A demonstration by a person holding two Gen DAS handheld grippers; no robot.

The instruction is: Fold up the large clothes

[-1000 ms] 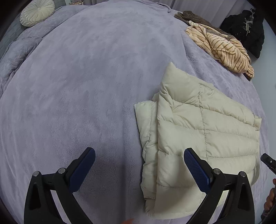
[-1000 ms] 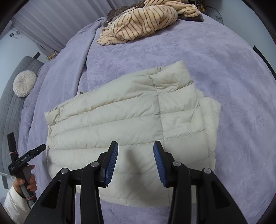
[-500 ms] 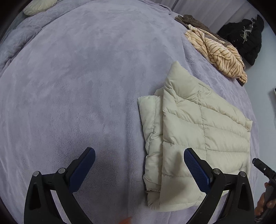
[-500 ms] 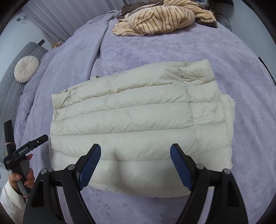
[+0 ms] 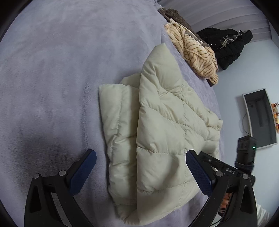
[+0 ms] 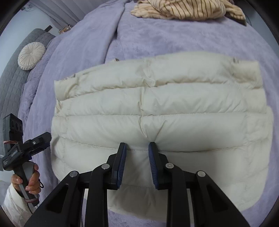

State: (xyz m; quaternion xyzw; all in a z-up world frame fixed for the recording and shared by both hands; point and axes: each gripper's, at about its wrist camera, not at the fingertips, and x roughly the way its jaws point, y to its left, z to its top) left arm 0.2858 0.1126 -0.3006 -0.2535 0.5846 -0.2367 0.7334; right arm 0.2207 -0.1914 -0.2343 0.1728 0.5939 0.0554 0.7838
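Closing on the cream puffer jacket (image 6: 157, 111), the right gripper (image 6: 136, 157) pinches a ridge of its padding between the pads, near the jacket's closest edge. Beside the jacket's short end, the left gripper (image 5: 139, 171) hangs with jaws wide apart, gripping nothing. That jacket lies mid-bed on the lilac blanket (image 5: 61, 69), already folded into a layered rectangle; a further fold or flattening seems left. Beyond the jacket, a striped garment (image 6: 188, 8) waits unfolded. No writing is readable.

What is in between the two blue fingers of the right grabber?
A bunched fold of the puffy cream quilted jacket sits between the right gripper's closing jaws, seen in the right wrist view.
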